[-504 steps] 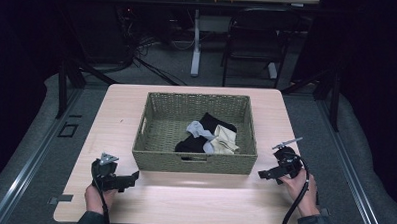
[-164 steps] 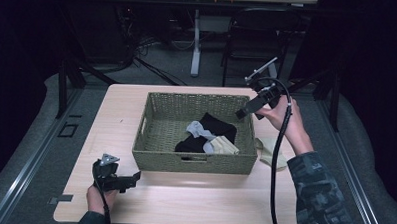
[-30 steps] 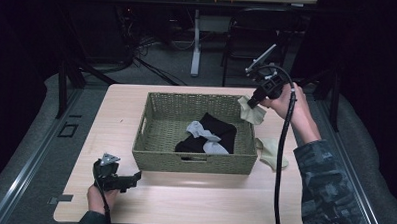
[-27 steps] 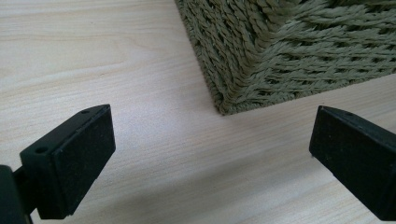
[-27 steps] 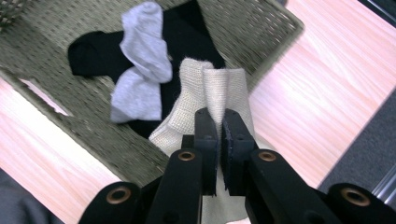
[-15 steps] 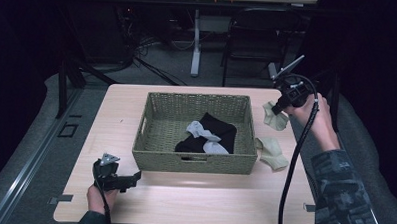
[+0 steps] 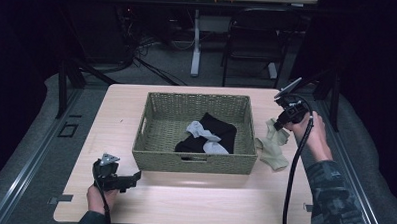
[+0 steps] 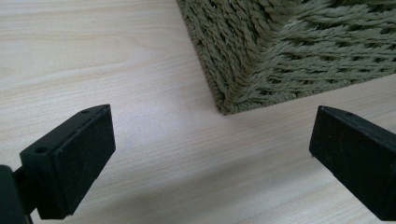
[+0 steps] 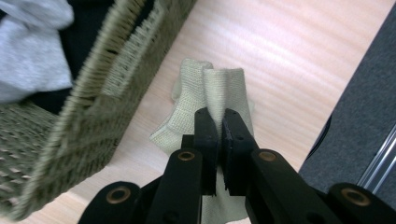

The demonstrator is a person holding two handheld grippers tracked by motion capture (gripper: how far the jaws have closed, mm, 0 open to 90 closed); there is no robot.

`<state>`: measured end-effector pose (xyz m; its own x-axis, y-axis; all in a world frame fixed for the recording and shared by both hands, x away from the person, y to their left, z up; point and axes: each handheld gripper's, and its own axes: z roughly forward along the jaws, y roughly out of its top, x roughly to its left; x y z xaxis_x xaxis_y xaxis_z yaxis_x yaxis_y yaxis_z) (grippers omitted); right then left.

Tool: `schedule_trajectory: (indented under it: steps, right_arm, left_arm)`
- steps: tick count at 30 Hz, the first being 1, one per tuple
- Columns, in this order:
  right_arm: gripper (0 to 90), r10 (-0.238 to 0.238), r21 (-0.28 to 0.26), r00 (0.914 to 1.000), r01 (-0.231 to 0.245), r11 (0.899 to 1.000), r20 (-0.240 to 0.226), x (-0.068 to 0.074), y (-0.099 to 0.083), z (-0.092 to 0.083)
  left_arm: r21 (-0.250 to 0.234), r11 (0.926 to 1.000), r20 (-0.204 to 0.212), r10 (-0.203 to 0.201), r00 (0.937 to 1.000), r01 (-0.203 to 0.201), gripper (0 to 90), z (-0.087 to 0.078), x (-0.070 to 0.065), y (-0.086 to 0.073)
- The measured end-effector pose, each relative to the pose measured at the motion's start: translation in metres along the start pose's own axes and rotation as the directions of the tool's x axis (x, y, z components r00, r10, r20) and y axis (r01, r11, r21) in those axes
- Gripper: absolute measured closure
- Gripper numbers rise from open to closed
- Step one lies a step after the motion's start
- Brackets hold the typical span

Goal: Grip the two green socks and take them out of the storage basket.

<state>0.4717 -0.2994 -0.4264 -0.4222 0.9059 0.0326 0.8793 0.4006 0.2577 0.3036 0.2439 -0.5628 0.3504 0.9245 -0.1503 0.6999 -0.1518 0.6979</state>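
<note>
Beside the basket's right wall, the right gripper (image 7: 282,121) is clamped on a cream sock (image 9: 224,100), which a second ago hung above the basket rim and now hangs low over the desk (image 7: 193,207) — just beside a second cream sock (image 7: 274,155) already lying there. It looks like sorting by pairs. In the basket (image 7: 160,160): two grey socks and some black ones, number unclear. The left gripper (image 7: 126,179) rests wide and empty near the front corner.
</note>
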Motion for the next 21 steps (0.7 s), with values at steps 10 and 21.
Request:
schedule_trajectory:
  steps: [10,21]
  right_arm:
    - [85.7,0.041,0.017,0.9992,-0.041,0.999,0.001,-0.002,-0.012,0.042]
    - [43.6,0.096,0.013,0.9947,-0.095,0.995,-0.037,-0.003,-0.030,0.068]
  left_arm:
    - [0.001,1.0000,0.001,0.000,1.0000,0.000,0.2,0.000,0.000,0.000]
    - [0.001,1.0000,0.001,0.001,1.0000,-0.001,0.2,-0.001,0.000,0.000]
